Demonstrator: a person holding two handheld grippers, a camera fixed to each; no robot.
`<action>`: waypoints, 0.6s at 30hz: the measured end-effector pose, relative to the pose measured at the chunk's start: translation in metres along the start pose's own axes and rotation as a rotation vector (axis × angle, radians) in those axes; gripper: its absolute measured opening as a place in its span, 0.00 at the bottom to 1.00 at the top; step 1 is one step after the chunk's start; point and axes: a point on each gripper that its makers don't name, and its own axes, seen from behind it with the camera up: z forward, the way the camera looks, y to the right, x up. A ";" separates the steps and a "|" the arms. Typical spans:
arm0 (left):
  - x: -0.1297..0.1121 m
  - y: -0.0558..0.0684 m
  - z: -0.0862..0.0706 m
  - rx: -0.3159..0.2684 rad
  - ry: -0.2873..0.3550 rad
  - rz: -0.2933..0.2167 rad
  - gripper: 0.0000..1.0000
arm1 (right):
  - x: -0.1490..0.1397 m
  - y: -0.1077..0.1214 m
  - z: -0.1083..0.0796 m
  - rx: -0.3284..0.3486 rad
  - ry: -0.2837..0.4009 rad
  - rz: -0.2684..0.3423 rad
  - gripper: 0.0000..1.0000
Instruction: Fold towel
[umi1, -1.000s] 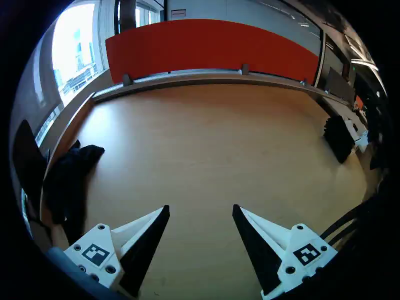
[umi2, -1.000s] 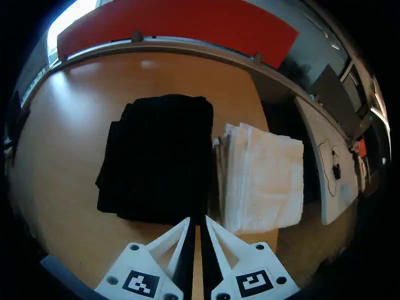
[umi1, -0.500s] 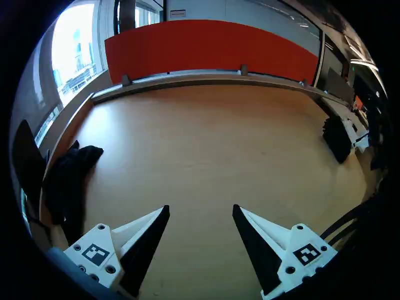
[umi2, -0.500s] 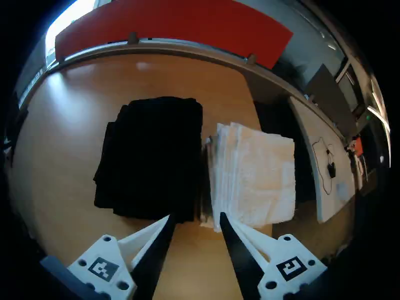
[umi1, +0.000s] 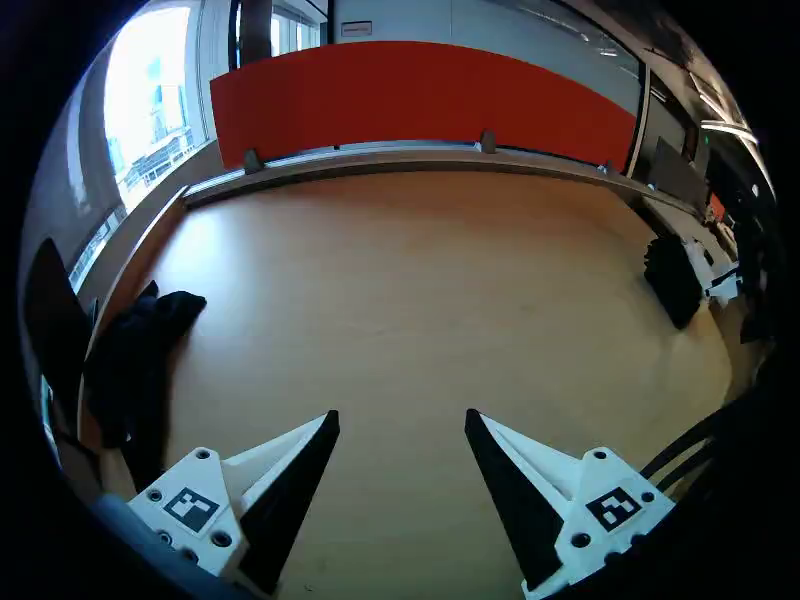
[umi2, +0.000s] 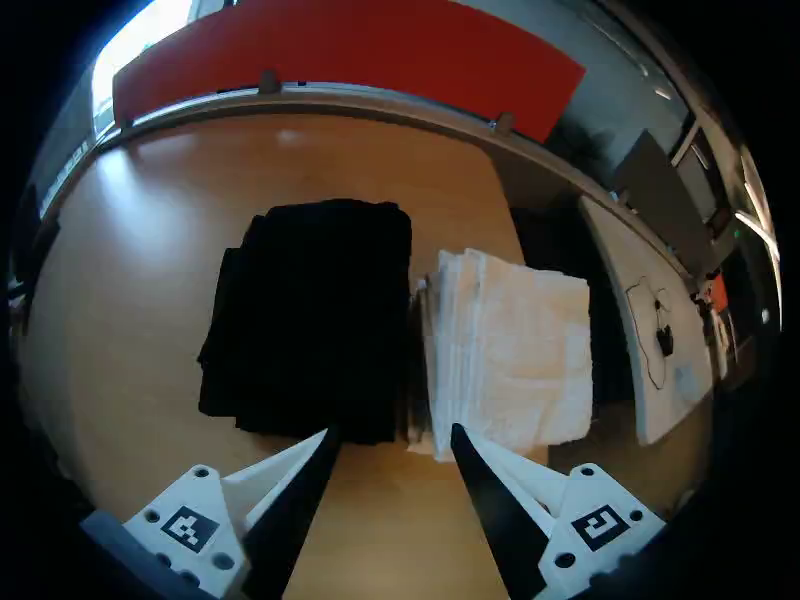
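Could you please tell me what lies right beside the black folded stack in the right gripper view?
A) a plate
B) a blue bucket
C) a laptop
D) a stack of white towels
D: the white towels lie folded just to the right of the black stack on the table, beyond the open right gripper.

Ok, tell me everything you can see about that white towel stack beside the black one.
The white towel stack is folded into a rough rectangle of terry-like cloth, with several layers showing along its left edge. It lies flat on the wooden table, at its right side, and may overhang the edge. It sits tight beside the black folded stack; contact is unclear. The open right claw hovers near its front left corner without gripping it.
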 end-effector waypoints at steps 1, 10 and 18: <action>0.000 0.000 0.000 -0.001 0.000 0.000 0.93 | 0.001 0.000 0.000 0.001 0.002 0.001 0.88; 0.002 0.003 0.000 -0.005 0.005 0.003 0.93 | 0.005 -0.004 -0.005 0.006 0.030 0.015 0.89; 0.005 0.003 0.000 -0.011 0.013 -0.004 0.94 | 0.017 -0.016 -0.014 0.035 0.085 0.052 0.89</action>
